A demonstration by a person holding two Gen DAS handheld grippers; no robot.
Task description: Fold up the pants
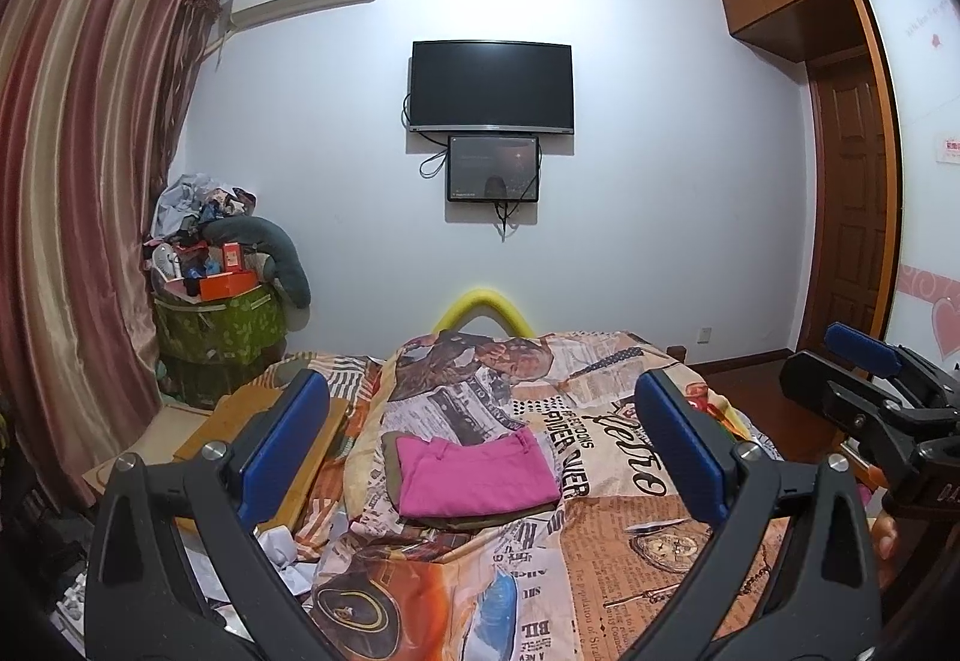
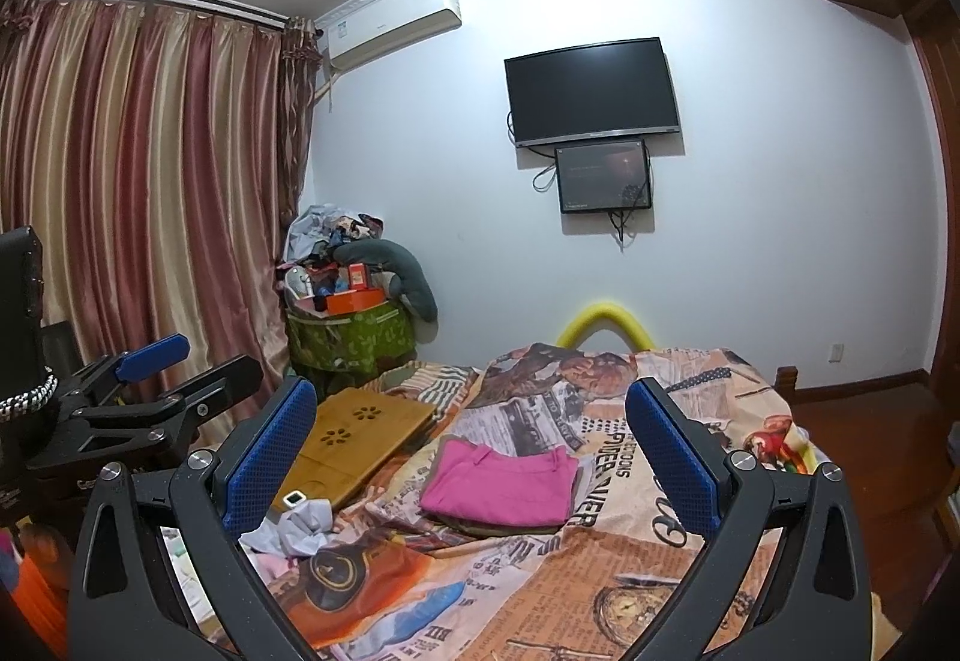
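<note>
The pink pants (image 1: 477, 475) are lying on the printed bedspread (image 1: 660, 529) near the middle of the bed, already folded into a compact rectangle and resting on top of an olive-brown folded garment (image 1: 480, 518) whose edges are peeking out beneath and to the left. Judging by the soft creases and the rumpled waistband along the far edge, the fabric is looking light, limp and non-slippery, so it is likely sagging wherever it is lifted; pinching through all layers at a folded edge or two corners seems the safest hold, since a single-layer pinch is probably undoing the fold. The left gripper (image 1: 480, 445) is hovering above the near end of the bed with its blue-padded fingers (image 1: 282, 445) spread wide apart and nothing between them, and the right gripper (image 2: 474, 445) is likewise standing open and empty, its pads (image 2: 270, 451) framing the pants from a distance; neither is touching the cloth. As for containers, a green patterned storage box (image 2: 351, 340) is sitting in the corner beside the curtain (image 2: 150, 193), overfilled with an orange box (image 2: 354, 301), bundled clothes and a grey curved pillow (image 2: 408, 277) draped over the heap. A bamboo lap tray (image 2: 354, 439) is lying on the bed's left side, with crumpled tissue (image 2: 300, 526) near its front end.
</note>
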